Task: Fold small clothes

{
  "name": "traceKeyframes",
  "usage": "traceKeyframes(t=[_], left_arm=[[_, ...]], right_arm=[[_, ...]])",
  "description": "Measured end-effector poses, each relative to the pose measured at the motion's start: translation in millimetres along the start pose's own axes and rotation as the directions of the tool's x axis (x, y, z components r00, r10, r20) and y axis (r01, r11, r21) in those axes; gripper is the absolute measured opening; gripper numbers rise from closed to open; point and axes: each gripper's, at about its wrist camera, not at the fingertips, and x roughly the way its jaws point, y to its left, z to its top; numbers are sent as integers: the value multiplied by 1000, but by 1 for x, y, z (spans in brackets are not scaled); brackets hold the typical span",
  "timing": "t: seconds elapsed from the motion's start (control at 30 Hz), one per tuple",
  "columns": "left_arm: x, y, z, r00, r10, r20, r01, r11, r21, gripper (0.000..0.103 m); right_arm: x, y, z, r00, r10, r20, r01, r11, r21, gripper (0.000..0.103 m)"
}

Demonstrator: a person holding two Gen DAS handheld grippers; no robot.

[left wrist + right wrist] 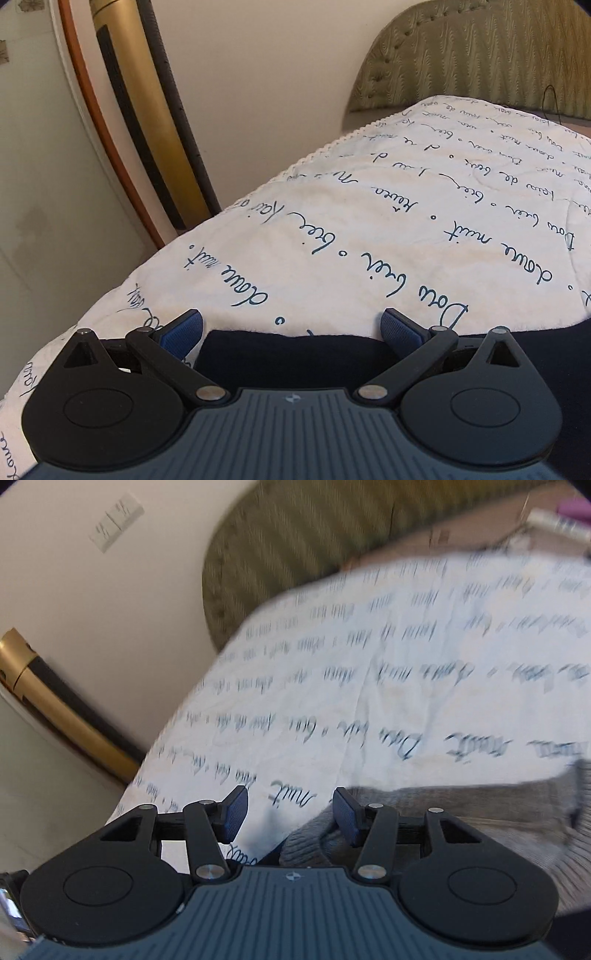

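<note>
A dark navy garment [295, 358] lies on the white bedspread [369, 240] printed with blue handwriting. In the left wrist view my left gripper [291, 330] stands wide open just over the garment's far edge, with its blue pads [183, 328] on either side and not pressing it. The right wrist view is blurred by motion. There a grey knitted garment [443, 812] lies on the bedspread [369, 701] at the lower right. My right gripper [291, 814] is open with nothing between the fingers. Its right finger hangs over the knit's left end.
A padded olive headboard [480, 55] [314, 535] closes the far end of the bed. A gold and black upright post [147, 129] stands by the wall off the bed's left edge. A cardboard box [461, 535] sits at the far right, and a wall switch [116, 520] is at the upper left.
</note>
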Motion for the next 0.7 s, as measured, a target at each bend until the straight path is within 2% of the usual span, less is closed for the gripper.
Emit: traceKeyframes(t=[0.07, 0.13, 0.23, 0.3, 0.37, 0.47, 0.5, 0.53, 0.57, 0.6, 0.7], left_arm=[[3, -1, -2, 1000, 13, 5, -13, 1000, 18, 103], [6, 1, -3, 1000, 28, 13, -28, 999, 35, 103], [12, 10, -4, 998, 47, 43, -49, 998, 37, 103], [17, 14, -4, 994, 97, 55, -99, 994, 37, 103], [23, 15, -3, 993, 106, 59, -109, 993, 46, 103], [23, 10, -6, 990, 108, 86, -114, 992, 59, 103], [23, 6, -7, 987, 124, 104, -132, 989, 73, 103], [23, 3, -9, 983, 143, 119, -153, 985, 81, 103], [23, 1, -10, 980, 155, 127, -166, 983, 82, 103], [22, 0, -9, 978, 165, 128, -175, 982, 76, 103], [16, 3, -2, 975, 177, 135, -186, 981, 57, 103]], right_arm=[[17, 1, 1, 996, -52, -72, 52, 999, -12, 54], [26, 6, -4, 989, -79, -126, 70, 995, -70, 52], [21, 11, -9, 987, -124, -100, 112, 987, -115, 49], [14, 7, -10, 984, -170, -57, 164, 981, -103, 51], [12, 1, -11, 985, -148, -87, 139, 986, -96, 52], [11, -4, -16, 992, -35, -122, 29, 998, -51, 50], [10, -4, -15, 993, -24, -118, 19, 999, -42, 47], [12, -3, -14, 993, -26, -113, 21, 999, -48, 38], [14, -3, -12, 994, -33, -107, 27, 998, -53, 17], [17, -5, -11, 994, -40, -101, 35, 998, -46, 12], [18, -7, -7, 998, -13, -55, 11, 999, -36, 10]])
